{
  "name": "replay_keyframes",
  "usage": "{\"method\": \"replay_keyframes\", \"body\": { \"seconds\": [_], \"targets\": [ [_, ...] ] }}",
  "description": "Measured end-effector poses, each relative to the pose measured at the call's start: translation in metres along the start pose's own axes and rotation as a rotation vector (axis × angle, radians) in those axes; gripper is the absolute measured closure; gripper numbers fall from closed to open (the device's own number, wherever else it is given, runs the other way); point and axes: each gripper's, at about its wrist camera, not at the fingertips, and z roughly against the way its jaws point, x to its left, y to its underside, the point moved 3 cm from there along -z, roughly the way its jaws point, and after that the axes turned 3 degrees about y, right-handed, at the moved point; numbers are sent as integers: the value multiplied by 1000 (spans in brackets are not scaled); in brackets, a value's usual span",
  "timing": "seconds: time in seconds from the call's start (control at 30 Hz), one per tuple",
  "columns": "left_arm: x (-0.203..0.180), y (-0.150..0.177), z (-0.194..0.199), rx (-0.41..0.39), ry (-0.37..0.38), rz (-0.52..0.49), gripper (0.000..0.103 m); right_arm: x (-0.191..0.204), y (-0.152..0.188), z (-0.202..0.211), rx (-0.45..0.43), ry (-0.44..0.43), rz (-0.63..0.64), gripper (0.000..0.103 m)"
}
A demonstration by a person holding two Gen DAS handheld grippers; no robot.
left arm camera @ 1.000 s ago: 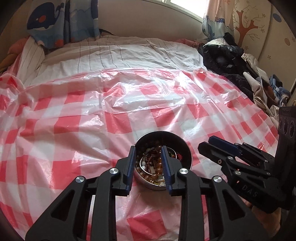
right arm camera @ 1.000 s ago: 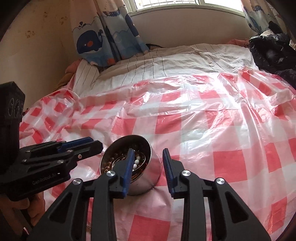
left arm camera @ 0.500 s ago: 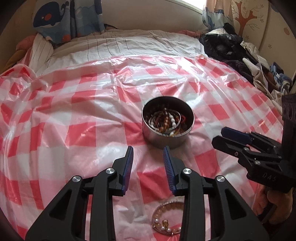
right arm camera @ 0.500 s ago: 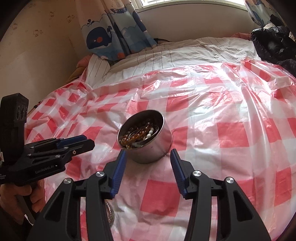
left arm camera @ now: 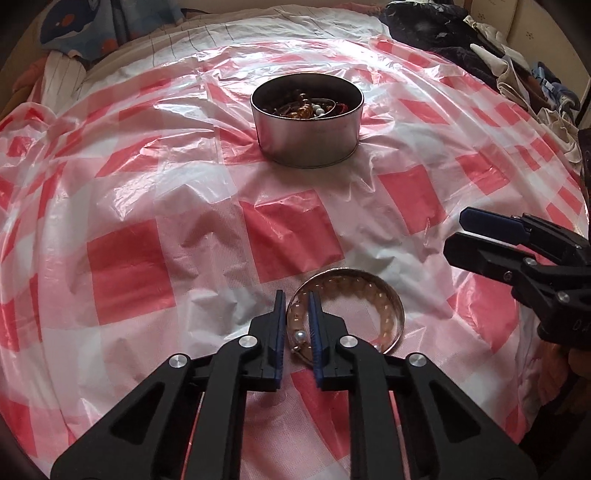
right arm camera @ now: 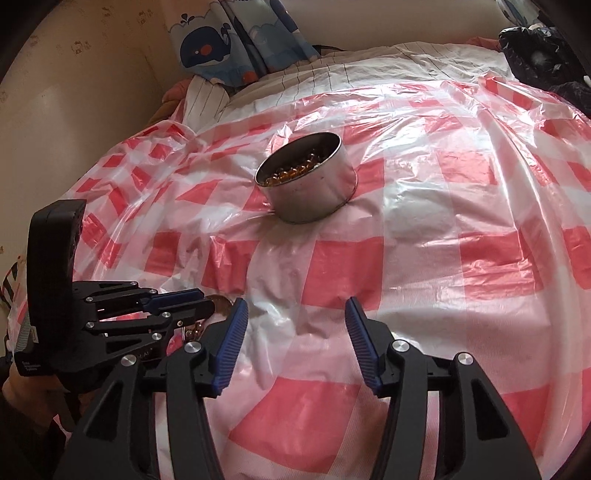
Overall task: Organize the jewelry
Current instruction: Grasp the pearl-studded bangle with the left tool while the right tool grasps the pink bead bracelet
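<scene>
A bed (right arm camera: 388, 62) fills the room, its near part covered by a glossy plastic sheet (right arm camera: 424, 206) in red and white checks, crinkled and shining where daylight strikes it. Beyond the sheet, at the far end, lies white bedding with thin dark stripes. A curtain (right arm camera: 236, 40) printed with blue whales hangs down at the far left, touching the bedding. The wall (right arm camera: 74, 74) on the left is plain cream, marked with small dark spots. On the far right a heap of dark and pale clothes (left arm camera: 491, 62) lies along the bed's edge, and behind it stands a pale panel (left arm camera: 532, 26) with small flower prints.
</scene>
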Motion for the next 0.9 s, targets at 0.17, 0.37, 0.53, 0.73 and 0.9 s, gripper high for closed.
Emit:
{"method": "replay_keyframes", "body": {
  "seconds": [0.17, 0.37, 0.53, 0.73, 0.9],
  "targets": [
    [5, 1, 18, -43, 43, 46, 101, 2, 3, -4, 9, 3, 6, 48],
    [20, -3, 40, -109, 97, 131, 101, 7, 7, -12, 30, 3, 32, 48],
    [46, -6, 56, -165, 76, 207, 101, 25, 8, -23, 43, -46, 81, 48],
    [52, -7, 55, -167, 72, 221, 99, 56, 11, -51, 93, 10, 223, 50],
    [44, -6, 50, -156, 69, 198, 99, 50, 13, -46, 95, 10, 216, 95]
  ]
}}
